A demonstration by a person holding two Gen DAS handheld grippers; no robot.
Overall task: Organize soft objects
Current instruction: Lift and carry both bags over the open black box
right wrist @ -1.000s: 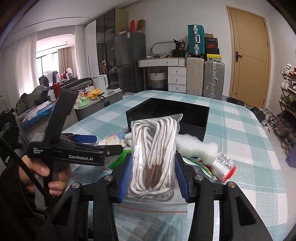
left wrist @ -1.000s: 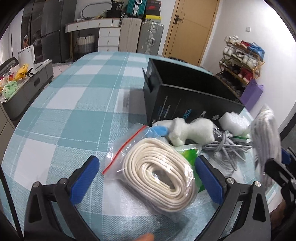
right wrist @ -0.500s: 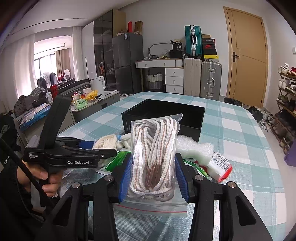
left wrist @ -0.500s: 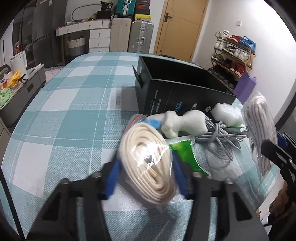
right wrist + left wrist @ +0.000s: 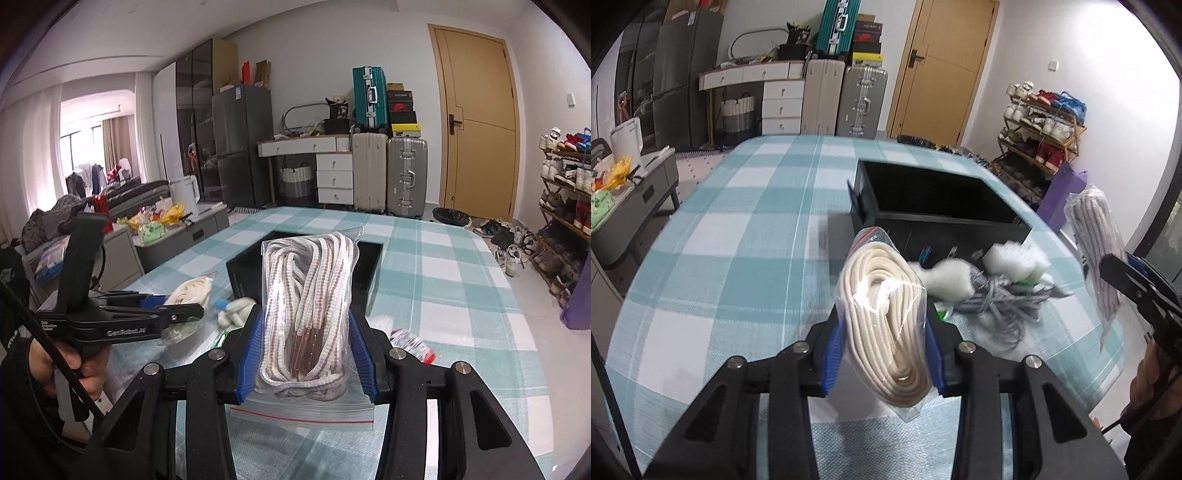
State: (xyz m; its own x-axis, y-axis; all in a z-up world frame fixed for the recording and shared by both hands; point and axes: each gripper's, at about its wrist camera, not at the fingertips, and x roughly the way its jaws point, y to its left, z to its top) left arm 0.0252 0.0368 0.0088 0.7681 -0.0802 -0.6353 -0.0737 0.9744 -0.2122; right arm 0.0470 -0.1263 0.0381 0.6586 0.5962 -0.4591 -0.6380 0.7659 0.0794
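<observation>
My left gripper (image 5: pixel 884 347) is shut on a clear zip bag of cream rope (image 5: pixel 882 317) and holds it lifted above the checked table (image 5: pixel 738 258). My right gripper (image 5: pixel 306 347) is shut on a zip bag of white and brown striped rope (image 5: pixel 308 295), held above the table in front of the open black box (image 5: pixel 365 258). The box also shows in the left wrist view (image 5: pixel 938 210), beyond the cream rope. The striped bag hangs at the right edge of the left wrist view (image 5: pixel 1093 251). The cream rope and left gripper show at the left of the right wrist view (image 5: pixel 192 291).
White foam pieces (image 5: pixel 1015 258), a grey cable bundle (image 5: pixel 1001 299) and a green packet lie on the table in front of the box. A red and white packet (image 5: pixel 410 343) lies at the right. A shoe rack (image 5: pixel 1041 125) and suitcases (image 5: pixel 842 99) stand beyond the table.
My left gripper closed on the cream rope bag and lifted it off the table. My right gripper kept hold of the striped rope bag and drew closer to the box.
</observation>
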